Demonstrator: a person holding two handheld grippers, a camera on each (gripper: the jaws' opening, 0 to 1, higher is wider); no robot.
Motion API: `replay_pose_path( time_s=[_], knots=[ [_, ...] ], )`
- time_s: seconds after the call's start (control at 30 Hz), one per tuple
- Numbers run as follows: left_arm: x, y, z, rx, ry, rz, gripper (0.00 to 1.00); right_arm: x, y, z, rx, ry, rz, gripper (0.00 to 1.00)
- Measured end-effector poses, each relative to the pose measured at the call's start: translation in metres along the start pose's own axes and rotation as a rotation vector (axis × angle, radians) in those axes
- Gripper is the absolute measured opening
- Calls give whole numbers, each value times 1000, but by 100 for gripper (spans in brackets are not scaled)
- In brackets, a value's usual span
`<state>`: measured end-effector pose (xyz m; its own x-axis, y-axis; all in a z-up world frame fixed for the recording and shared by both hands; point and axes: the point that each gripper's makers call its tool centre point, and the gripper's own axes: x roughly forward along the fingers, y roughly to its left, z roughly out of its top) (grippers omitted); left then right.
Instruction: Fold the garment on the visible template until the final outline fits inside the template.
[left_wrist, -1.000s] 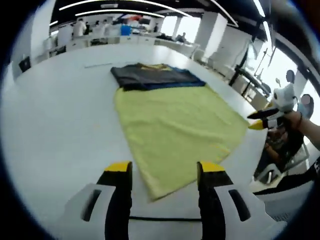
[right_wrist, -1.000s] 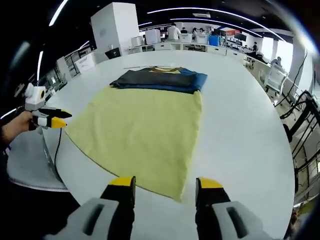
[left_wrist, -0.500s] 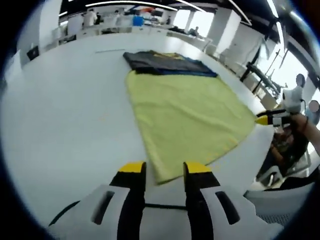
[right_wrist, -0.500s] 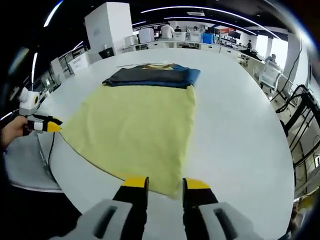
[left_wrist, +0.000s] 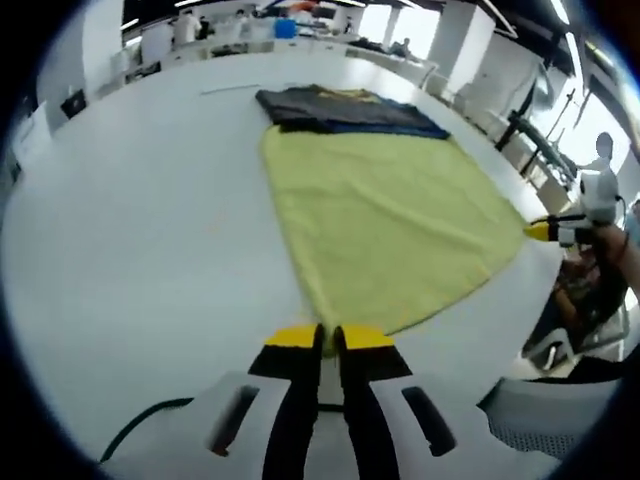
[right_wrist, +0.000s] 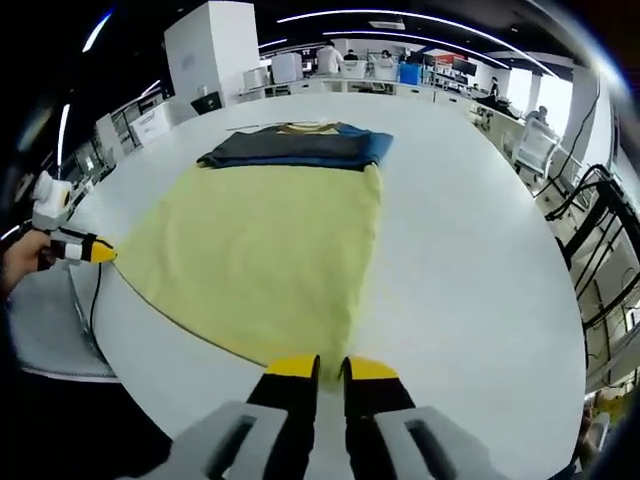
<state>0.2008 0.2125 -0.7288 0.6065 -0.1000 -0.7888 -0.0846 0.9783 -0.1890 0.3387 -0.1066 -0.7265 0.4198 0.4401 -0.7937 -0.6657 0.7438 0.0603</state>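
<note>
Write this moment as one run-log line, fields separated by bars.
left tongs: shut on yellow cloth corner | right tongs: shut on other near corner | dark folded garment: far end

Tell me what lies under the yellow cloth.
The white table shows all around the yellow cloth. Its far edge meets a dark folded garment; whatever lies beneath is covered.

I see the garment (right_wrist: 270, 255) lying flat on the table (right_wrist: 470, 270). A folded stack (right_wrist: 290, 147) lies at its far edge. My left gripper (left_wrist: 329, 337) and right gripper (right_wrist: 331, 367) sit at its two near corners.
</note>
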Motion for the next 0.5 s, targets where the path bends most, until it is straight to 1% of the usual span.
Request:
replay_pose_path(
  time_s=[0.03, 0.17, 0.23, 0.3, 0.5],
  knots=[
    [0, 1, 0, -13, 0, 4, 2, 0, 0, 1, 0, -5, 2, 4],
    [0, 1, 1, -26, 7, 5, 0, 2, 1, 1, 12, -12, 12, 0],
    [-2, 1, -1, -23, 17, 2, 0, 1, 1, 1, 14, -13, 13, 0],
    [-4, 0, -2, -14, 22, -6, 0, 0, 2, 1, -3, -10, 13, 0],
    [-13, -1, -8, 3, 30, -24, 0, -7, 6, -7, -10, -1, 27, 0]
  ],
)
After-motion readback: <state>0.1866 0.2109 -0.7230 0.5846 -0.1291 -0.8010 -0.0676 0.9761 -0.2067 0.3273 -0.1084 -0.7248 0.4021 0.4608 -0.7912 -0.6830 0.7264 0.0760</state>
